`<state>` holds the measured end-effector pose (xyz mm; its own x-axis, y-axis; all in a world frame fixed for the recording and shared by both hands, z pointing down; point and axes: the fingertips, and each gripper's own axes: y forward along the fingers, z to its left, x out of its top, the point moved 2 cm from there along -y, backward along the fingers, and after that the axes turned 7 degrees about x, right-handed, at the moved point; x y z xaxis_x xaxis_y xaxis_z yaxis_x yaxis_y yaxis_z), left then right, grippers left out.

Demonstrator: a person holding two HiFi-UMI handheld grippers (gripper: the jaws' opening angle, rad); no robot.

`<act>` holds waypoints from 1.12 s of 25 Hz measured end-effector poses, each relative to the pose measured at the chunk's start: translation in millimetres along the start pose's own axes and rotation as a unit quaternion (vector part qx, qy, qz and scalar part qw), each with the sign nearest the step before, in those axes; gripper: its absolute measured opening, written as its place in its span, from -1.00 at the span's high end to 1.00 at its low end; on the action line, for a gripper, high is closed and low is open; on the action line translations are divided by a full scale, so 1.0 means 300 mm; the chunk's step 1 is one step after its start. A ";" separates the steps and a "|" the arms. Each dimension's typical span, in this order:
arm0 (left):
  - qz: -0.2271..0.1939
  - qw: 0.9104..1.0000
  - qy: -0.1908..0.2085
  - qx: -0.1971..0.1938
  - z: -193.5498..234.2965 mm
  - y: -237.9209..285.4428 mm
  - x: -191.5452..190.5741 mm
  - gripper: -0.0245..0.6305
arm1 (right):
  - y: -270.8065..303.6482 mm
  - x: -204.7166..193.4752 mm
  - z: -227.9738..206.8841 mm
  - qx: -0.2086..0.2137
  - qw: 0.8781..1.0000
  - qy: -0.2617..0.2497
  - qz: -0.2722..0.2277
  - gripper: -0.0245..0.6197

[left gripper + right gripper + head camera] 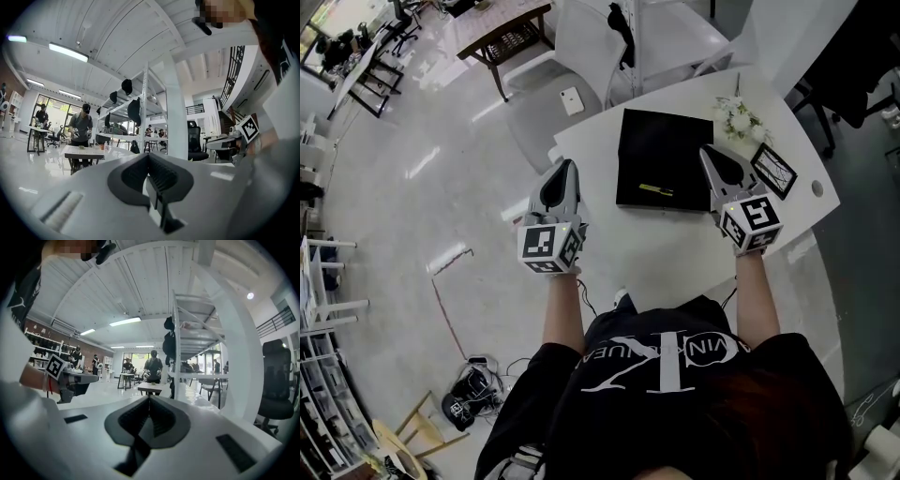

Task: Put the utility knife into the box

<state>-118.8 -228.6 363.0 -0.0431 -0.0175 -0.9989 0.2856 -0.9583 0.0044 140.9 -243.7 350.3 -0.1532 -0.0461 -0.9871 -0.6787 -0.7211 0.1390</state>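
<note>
left tongs (569,167) and right tongs (707,152) level, forward, jaws together

Wearing a black short-sleeved T-shirt (666,394) at 6 o'clock, bearing large white lettering across the chest. Showing pale grey shells and dark ribbed pads on the left gripper (567,167) at 10 o'clock and the right gripper (711,152) at 2 o'clock, each ending in a black-and-white marker cube (549,246).

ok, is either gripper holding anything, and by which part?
Nothing held: left gripper and right gripper both shut, empty. Knife lies apart, at the box.
</note>
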 end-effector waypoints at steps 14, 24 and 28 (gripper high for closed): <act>-0.003 1.000 -0.002 0.005 -0.009 -0.023 0.011 0.89 | -0.023 -0.017 -0.017 -0.008 0.999 0.025 -0.019 0.88; -0.001 1.000 -0.001 0.010 0.004 -0.038 0.011 0.89 | -0.024 -0.003 -0.006 0.001 0.999 0.029 -0.032 0.88; 0.000 1.000 -0.001 0.012 0.009 -0.042 0.010 0.89 | -0.025 -0.002 -0.004 0.006 0.999 0.036 -0.037 0.88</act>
<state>-125.1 -217.4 360.0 -0.0455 -0.0185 -0.9988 0.2634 -0.9647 0.0059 147.0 -239.2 349.9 -0.0515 -0.0428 -0.9978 -0.6950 -0.7160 0.0666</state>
